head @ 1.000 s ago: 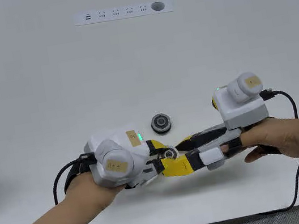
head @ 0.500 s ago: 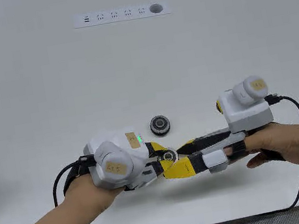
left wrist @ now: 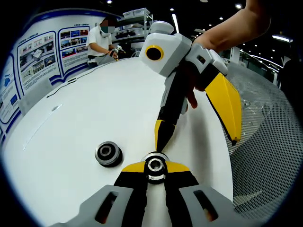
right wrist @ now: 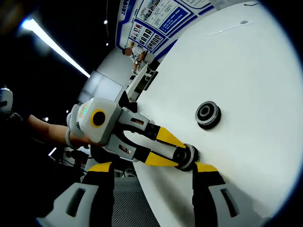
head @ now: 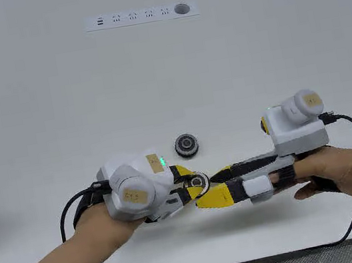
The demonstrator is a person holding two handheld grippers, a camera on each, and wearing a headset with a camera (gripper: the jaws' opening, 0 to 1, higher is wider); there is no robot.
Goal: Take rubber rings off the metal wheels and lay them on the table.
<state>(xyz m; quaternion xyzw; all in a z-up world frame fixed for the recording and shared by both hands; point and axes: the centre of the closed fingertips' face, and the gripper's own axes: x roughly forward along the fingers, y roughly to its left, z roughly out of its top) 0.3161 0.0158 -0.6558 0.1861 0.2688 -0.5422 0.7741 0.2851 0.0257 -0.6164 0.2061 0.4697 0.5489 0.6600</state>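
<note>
Two small metal wheels with black rubber rings are before you. The held wheel point(head: 200, 182) is pinched between the jaws of your left gripper point(head: 189, 184), close to the near edge of the white desk point(head: 58, 111). The lying wheel point(head: 186, 145) rests flat just beyond it. Your right gripper point(head: 207, 189) has its jaws spread, with one tip touching the held wheel. Bare desk runs on to the white power strip point(head: 140, 16) at the far edge. The writing on the tan stickers point(head: 133, 195) on your grippers is too small to read.
</note>
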